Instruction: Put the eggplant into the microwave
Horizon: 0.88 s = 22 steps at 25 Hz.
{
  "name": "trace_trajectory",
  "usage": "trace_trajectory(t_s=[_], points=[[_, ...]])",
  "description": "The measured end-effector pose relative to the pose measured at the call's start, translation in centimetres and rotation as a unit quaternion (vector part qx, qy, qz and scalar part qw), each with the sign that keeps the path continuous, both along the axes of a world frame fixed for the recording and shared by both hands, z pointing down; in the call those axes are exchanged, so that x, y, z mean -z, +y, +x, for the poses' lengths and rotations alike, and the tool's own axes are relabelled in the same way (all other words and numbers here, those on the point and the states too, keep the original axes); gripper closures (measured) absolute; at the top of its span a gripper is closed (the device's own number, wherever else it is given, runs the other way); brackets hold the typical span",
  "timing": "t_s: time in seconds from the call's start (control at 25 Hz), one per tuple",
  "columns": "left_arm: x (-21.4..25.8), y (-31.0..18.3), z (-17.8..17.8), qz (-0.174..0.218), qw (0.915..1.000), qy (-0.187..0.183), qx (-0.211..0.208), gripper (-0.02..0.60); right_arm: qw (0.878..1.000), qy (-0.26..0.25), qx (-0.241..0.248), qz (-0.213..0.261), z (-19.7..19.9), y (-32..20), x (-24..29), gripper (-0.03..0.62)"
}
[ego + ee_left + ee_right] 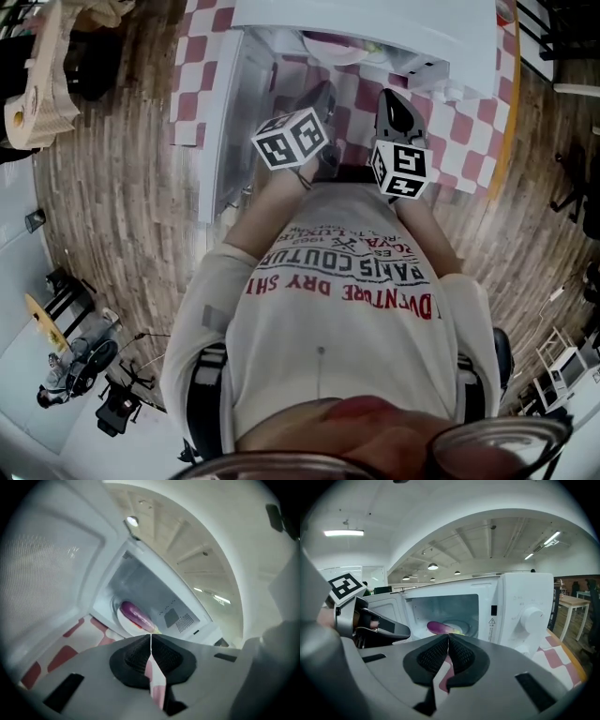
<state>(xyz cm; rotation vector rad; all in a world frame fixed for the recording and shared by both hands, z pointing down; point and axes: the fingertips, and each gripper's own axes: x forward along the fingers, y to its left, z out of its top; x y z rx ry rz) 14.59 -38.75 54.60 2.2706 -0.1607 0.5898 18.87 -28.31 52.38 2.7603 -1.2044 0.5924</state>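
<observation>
The purple eggplant (136, 615) lies on the white plate (123, 620) inside the open microwave (520, 606); the right gripper view also shows the eggplant (439, 628) in the cavity. My left gripper (151, 638) is shut with nothing between its pads, just outside the opening and rolled to one side. My right gripper (448, 639) is also shut and empty, held level in front of the microwave. In the head view the left gripper (319, 99) and right gripper (394, 108) sit side by side before the oven.
The microwave door (47, 573) hangs open on the left. A control knob (531, 619) sits on the right panel. The red-and-white checked cloth (478, 141) covers the table. Wooden floor (112, 187) surrounds it, and a wooden table (572, 603) stands far right.
</observation>
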Motion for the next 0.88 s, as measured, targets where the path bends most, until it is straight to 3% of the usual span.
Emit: trace_trajectory(t_s=[0.16, 0.44, 0.56, 0.88], points=[[3.0, 0.0, -1.1, 0.131, 0.9897, 0.033, -0.048, 0.549, 1.0, 0.018, -0.005, 0.013, -1.9, -0.2, 1.4, 0.569], [8.2, 0.2, -2.6, 0.298, 0.9437, 0.121, -0.075, 0.549, 0.999, 0.051, 0.001, 0.017, -4.0, -0.7, 3.2, 0.568], [9.8, 0.5, -2.8, 0.319, 0.9321, 0.151, -0.081, 0.549, 0.998, 0.059, 0.005, 0.015, -4.3, -0.8, 3.7, 0.569], [10.3, -0.2, -3.2, 0.313, 0.9333, 0.159, -0.073, 0.549, 0.998, 0.06, 0.012, 0.011, -4.7, -1.4, 3.5, 0.569]])
